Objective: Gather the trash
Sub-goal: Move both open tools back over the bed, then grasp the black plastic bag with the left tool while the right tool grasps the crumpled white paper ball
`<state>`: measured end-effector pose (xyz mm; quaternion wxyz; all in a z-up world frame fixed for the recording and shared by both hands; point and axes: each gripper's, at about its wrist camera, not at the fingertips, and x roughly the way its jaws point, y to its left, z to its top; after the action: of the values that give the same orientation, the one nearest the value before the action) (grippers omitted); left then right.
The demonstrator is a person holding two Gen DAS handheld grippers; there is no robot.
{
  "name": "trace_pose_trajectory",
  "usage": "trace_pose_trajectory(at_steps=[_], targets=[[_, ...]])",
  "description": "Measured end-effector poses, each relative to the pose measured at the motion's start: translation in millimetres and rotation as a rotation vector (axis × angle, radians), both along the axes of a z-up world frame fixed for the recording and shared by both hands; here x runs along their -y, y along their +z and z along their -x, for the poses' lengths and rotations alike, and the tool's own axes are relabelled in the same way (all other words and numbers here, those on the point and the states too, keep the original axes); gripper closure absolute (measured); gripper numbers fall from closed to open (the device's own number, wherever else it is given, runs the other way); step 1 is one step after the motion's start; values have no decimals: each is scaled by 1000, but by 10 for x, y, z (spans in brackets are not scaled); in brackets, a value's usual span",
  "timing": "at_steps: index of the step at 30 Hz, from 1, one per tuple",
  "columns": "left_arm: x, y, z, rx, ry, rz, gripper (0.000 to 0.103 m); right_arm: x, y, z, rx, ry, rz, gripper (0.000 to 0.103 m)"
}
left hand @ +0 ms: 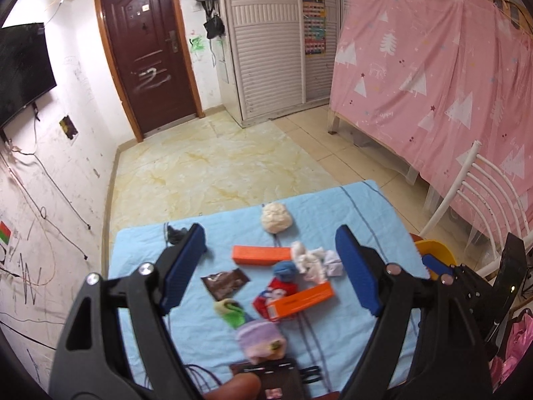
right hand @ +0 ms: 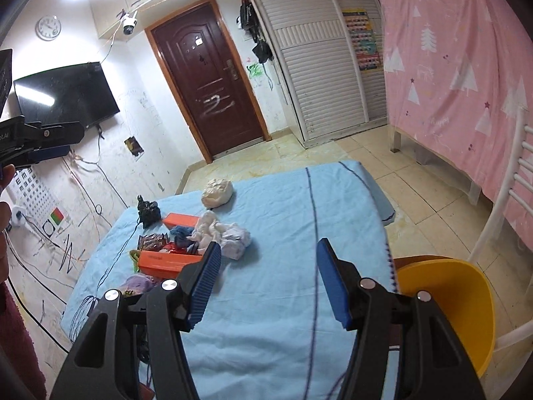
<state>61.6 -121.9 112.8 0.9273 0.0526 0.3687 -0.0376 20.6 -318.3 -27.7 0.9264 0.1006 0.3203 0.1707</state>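
The left gripper (left hand: 271, 263) hangs above the near half of a table covered with a light blue cloth (left hand: 336, 206), tilted downward, its blue pads spread wide with nothing between them; a fingertip (left hand: 233, 387) of the person's hand shows at the bottom edge of that view. Under and ahead of it the trash lies in a loose cluster: a black crumpled scrap (left hand: 174, 233) at the far left of the cloth, then a brown wrapper (left hand: 225, 282), a green and yellow wad (left hand: 231, 311), a purple and pink wad (left hand: 261, 338), an orange box (left hand: 261, 255), a second orange box (left hand: 299, 301) lying across a red wrapper (left hand: 276, 291), a blue wad (left hand: 283, 269), white crumpled paper (left hand: 314, 261), and a beige ball of paper (left hand: 277, 217) farther off. To the right, the right gripper (right hand: 268, 281) also tilts downward over a bare stretch of the cloth, its jaws standing apart and empty, the trash off to its left. Right of the table a yellow bin (right hand: 449, 303) sits on a white chair (right hand: 513, 206), just beside the cloth's edge.
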Motion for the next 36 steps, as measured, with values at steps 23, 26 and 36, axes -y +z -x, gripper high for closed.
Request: trace_pose_trajectory(at_steps=[23, 26, 36], targets=[[-1290, -779, -864, -162, 146, 56, 24, -1029, -37, -775, -41, 114, 136, 47], [-1355, -938, -1006, -199, 164, 70, 24, -1127, -46, -921, -45, 139, 158, 47], [-1512, -1359, -1369, -304, 196, 123, 24, -1476, -131, -1432, -82, 208, 207, 46]])
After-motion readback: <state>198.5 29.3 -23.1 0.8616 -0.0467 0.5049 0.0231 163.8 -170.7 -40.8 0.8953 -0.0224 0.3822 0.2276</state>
